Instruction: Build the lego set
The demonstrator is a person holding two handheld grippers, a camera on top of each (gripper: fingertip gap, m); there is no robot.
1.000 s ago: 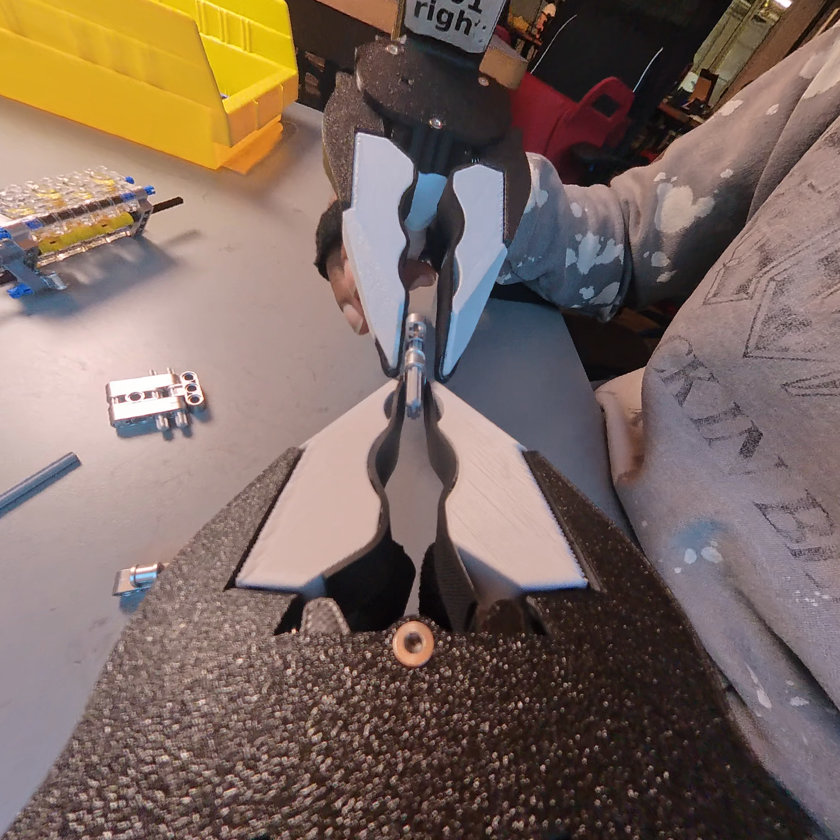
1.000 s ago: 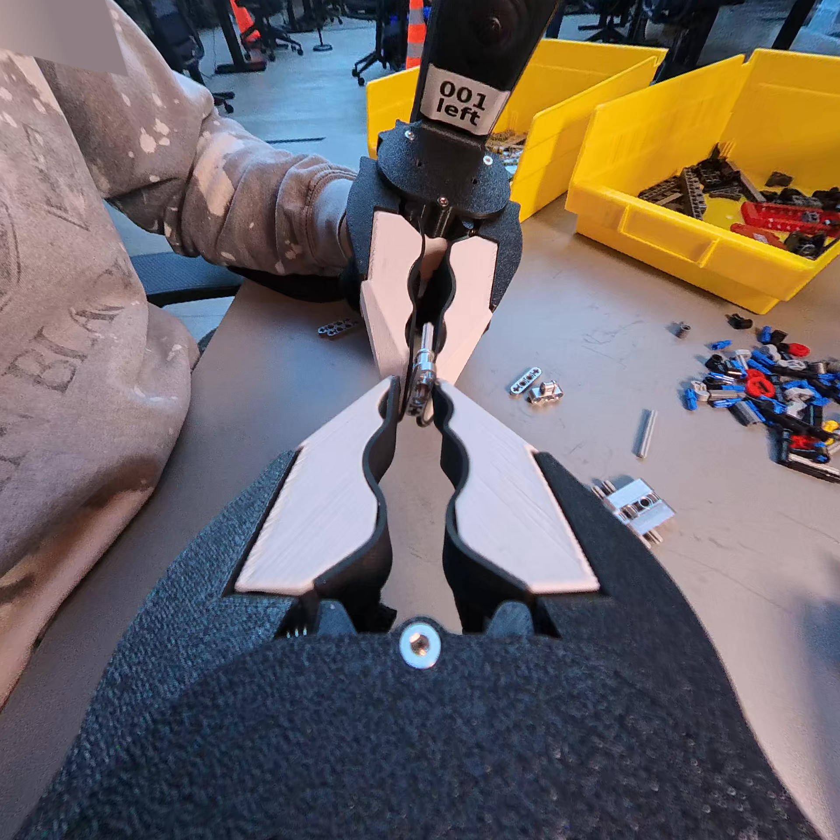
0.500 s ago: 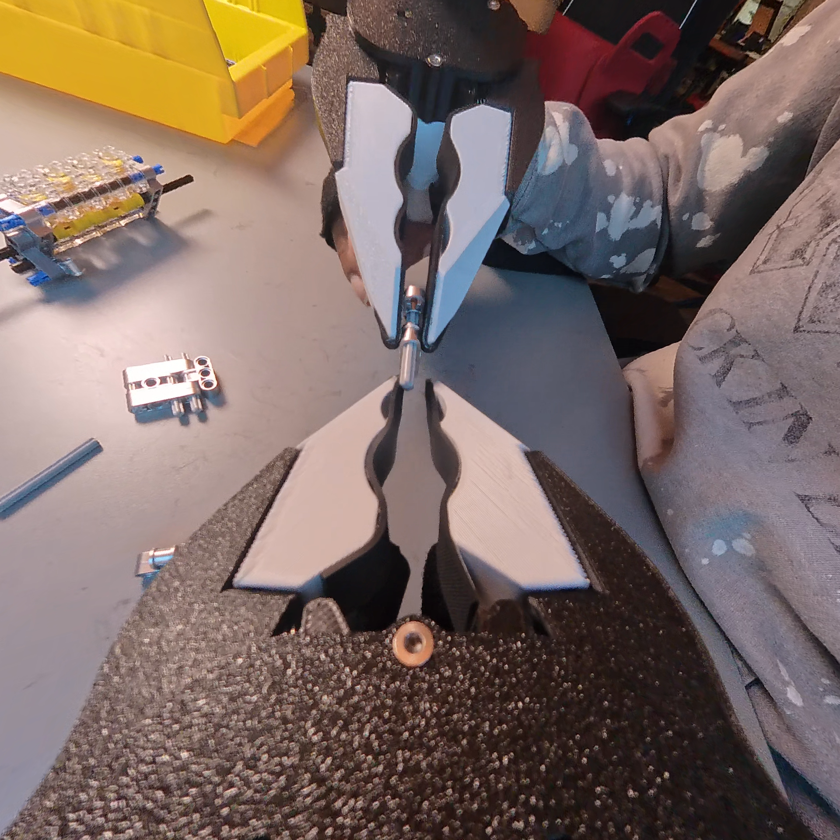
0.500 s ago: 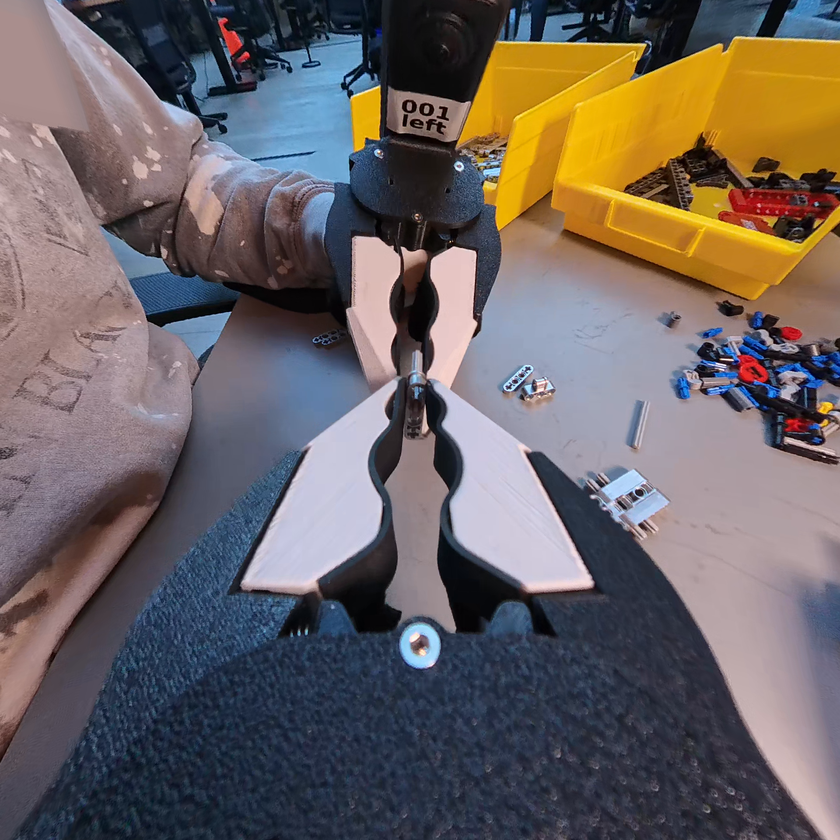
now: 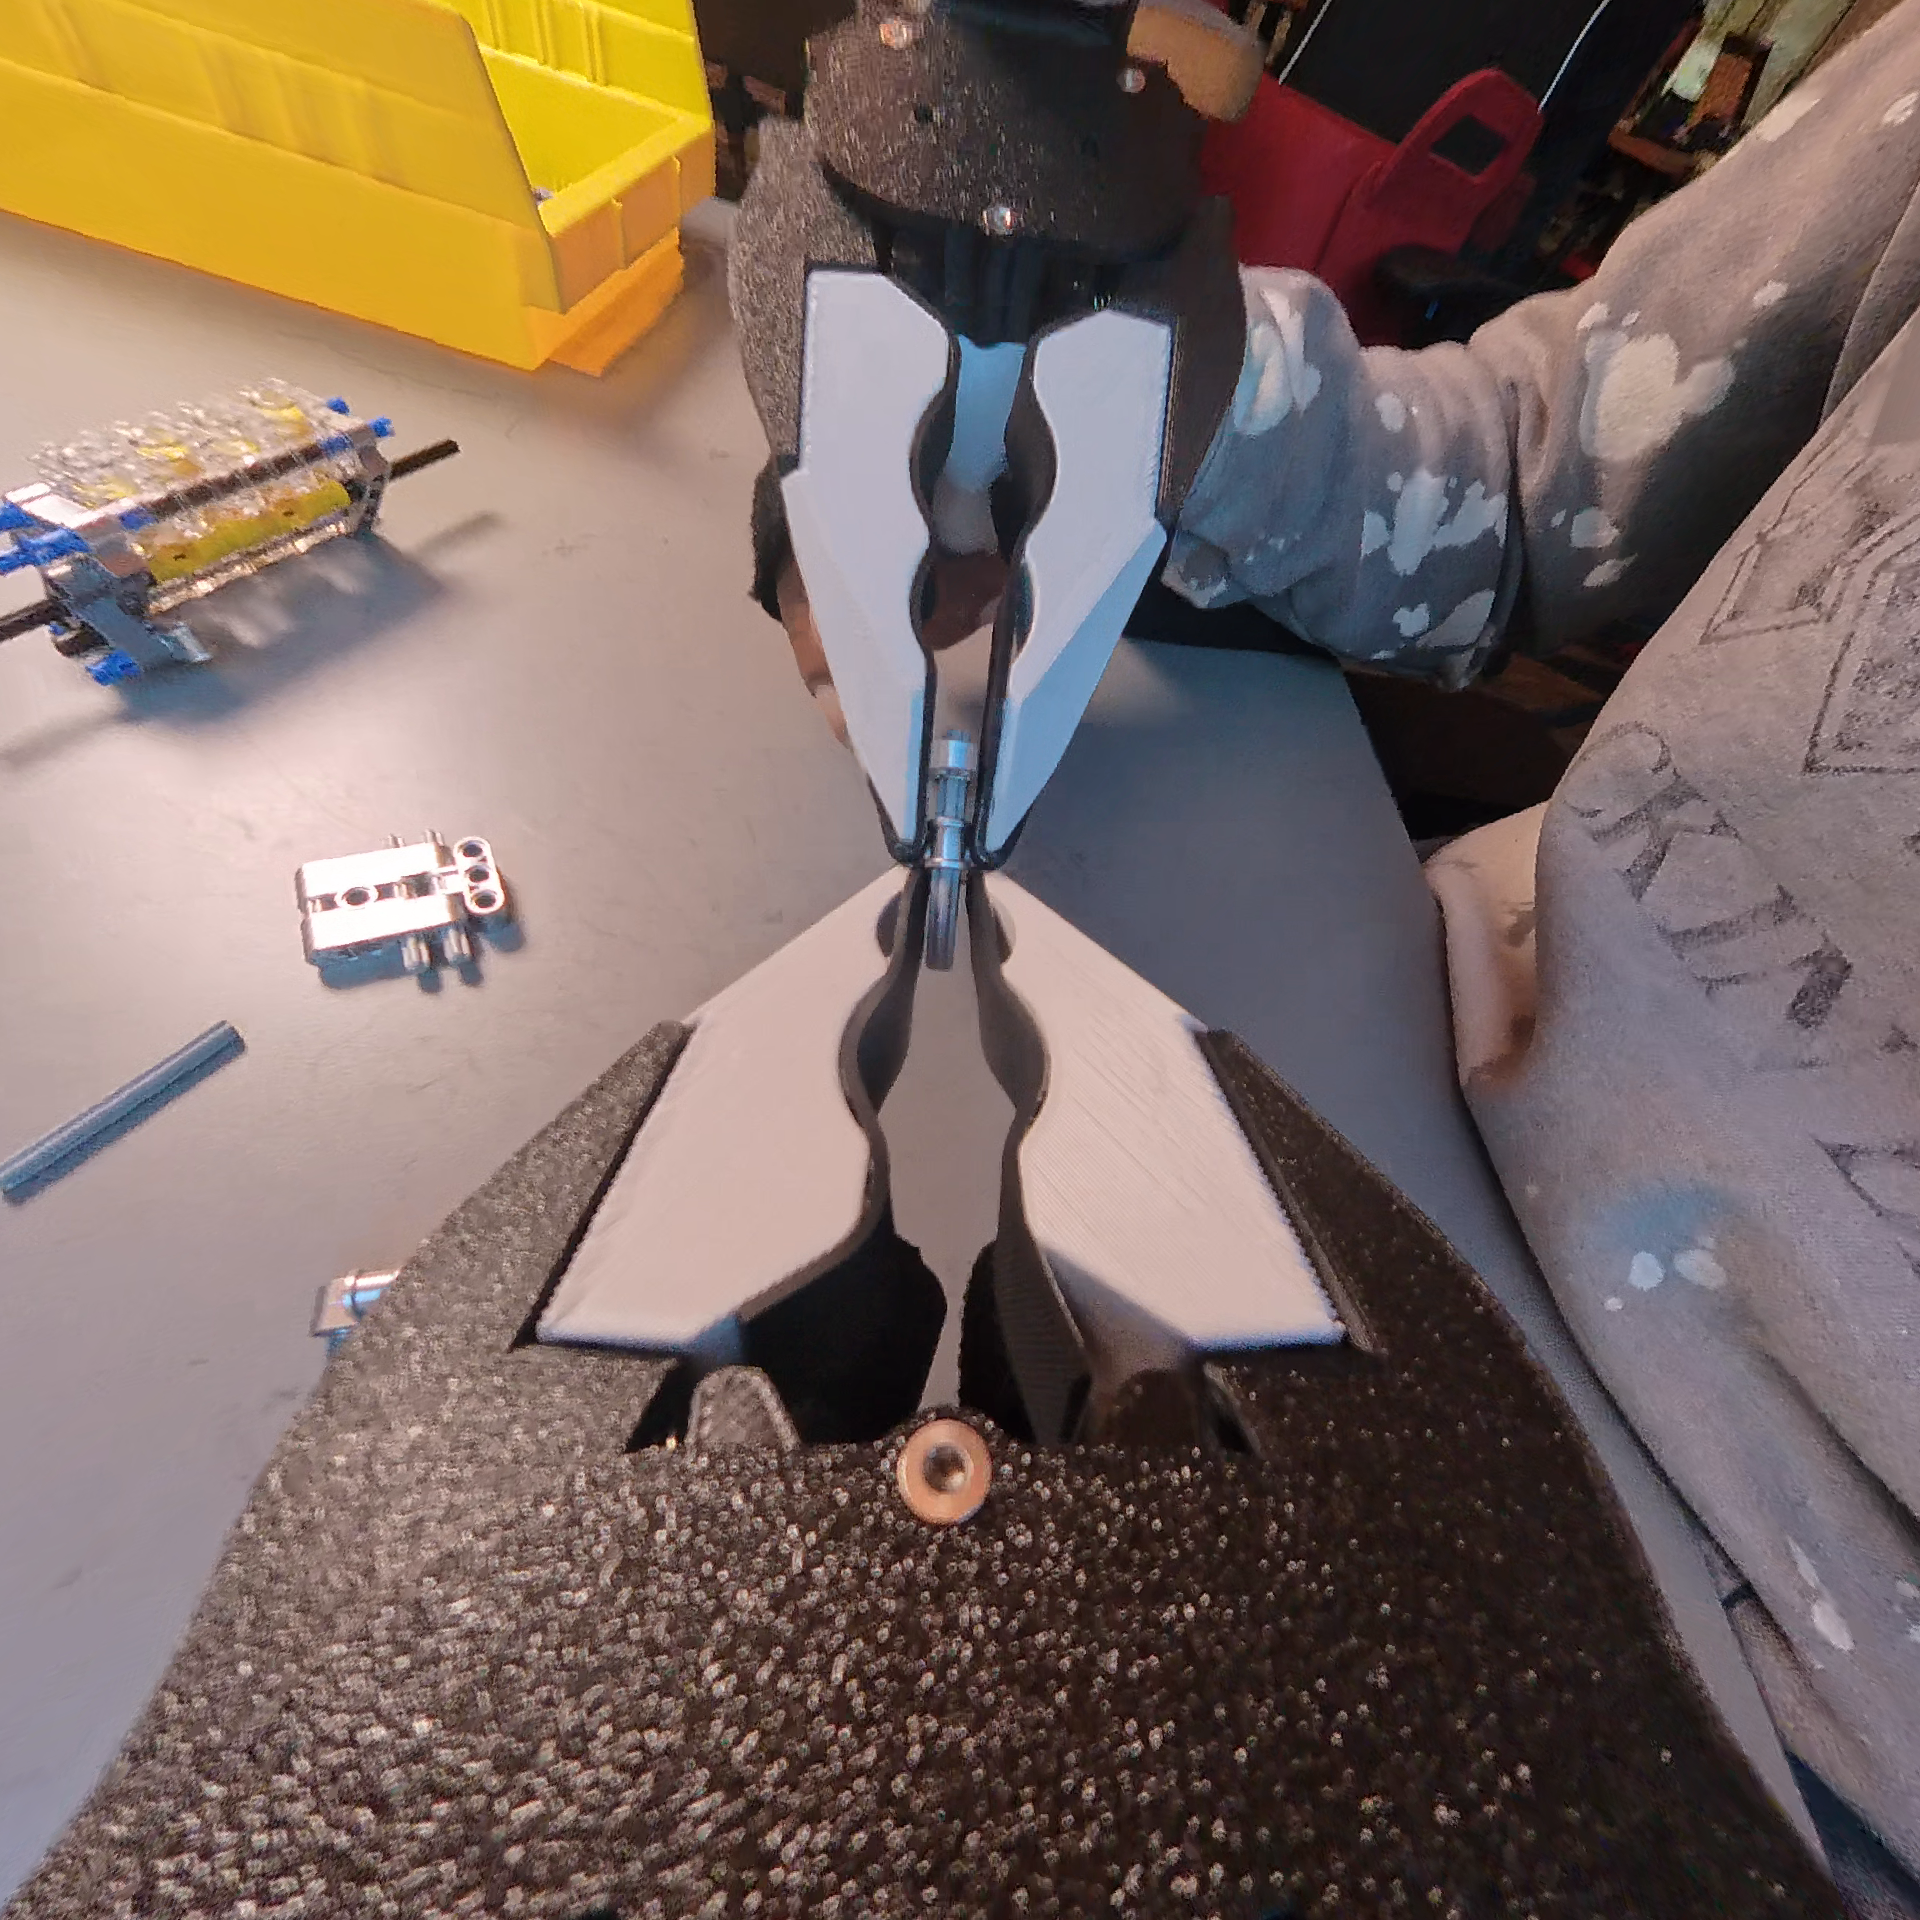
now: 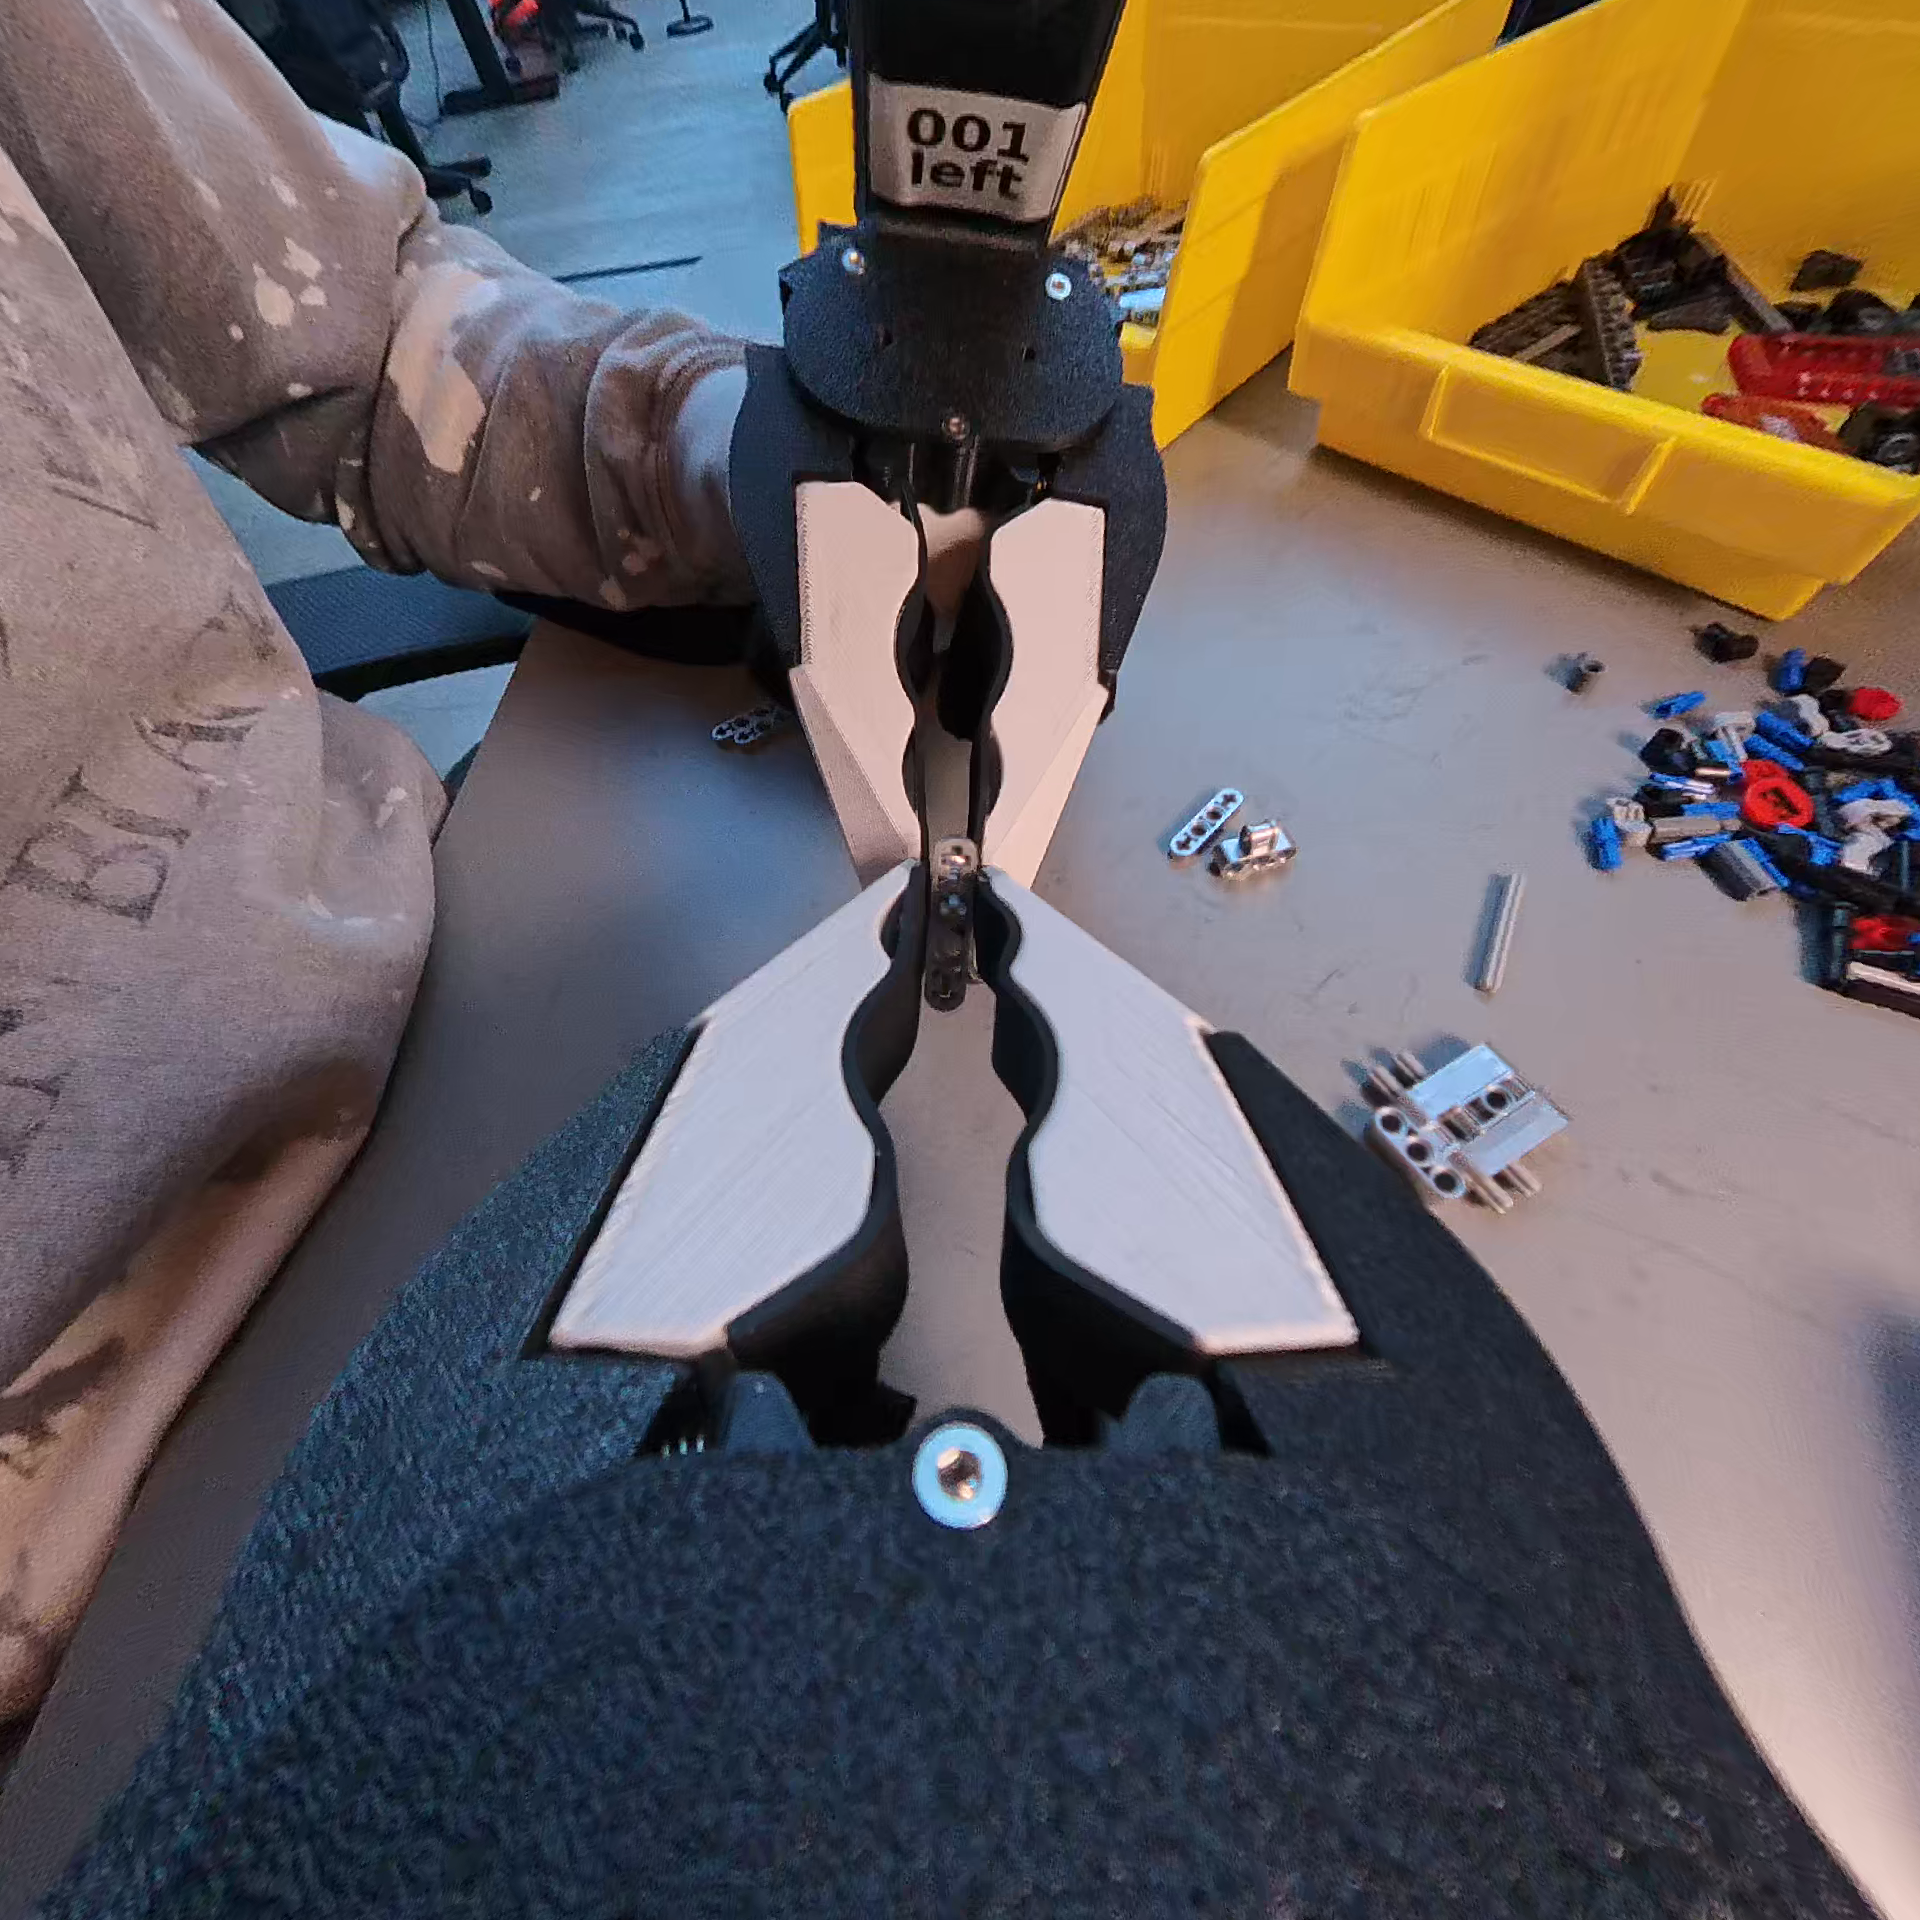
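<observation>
My two grippers meet tip to tip above the grey table (image 5: 623, 727). A small grey pin-like part (image 5: 951, 795) sits between them. In the left wrist view my left gripper (image 5: 943, 899) is closed on the part's near, darker end. The right gripper (image 5: 945, 844) faces it and pinches the part's far length. In the right wrist view my right gripper (image 6: 948, 888) is shut on the part (image 6: 945, 940), which looks dark with small holes there. The left gripper (image 6: 952, 847) holds its grey far end. A person's hands and grey spotted sleeves hold both grippers.
Yellow bins (image 5: 312, 177) (image 6: 1610, 416) stand at the table's back, one holding dark and red parts. On the table lie a clear-and-yellow assembly with blue pins (image 5: 197, 509), a grey connector block (image 5: 400, 909) (image 6: 1465, 1127), a grey axle (image 5: 114, 1112) (image 6: 1496, 930) and a pile of loose parts (image 6: 1766, 810).
The grippers have come closer together. Half a second ago the part's end only reached my left fingertips; now it sits between them. Both views have shifted slightly over the table.
</observation>
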